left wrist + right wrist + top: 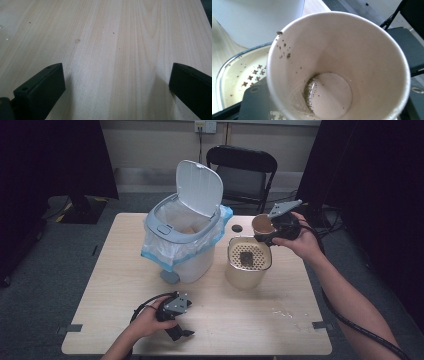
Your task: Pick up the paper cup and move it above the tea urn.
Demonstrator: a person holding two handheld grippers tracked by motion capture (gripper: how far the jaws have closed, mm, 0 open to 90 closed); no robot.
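Your right gripper (270,231) clamps the paper cup (262,224) half-closed, tilted above the strainer pot's (248,270) 12 o'clock rim. Squeeze harder and the cup could buckle; wet dregs (308,93) may drip onto the table (280,320). Your left gripper (176,332) rests open, holding nothing, at 7 o'clock.

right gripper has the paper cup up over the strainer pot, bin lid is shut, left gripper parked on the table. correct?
One error: the bin lid is open, standing upright above the lined bin in the high view. The rest holds: the right gripper holds the paper cup above the strainer pot, and the left gripper rests on the table, jaws apart.
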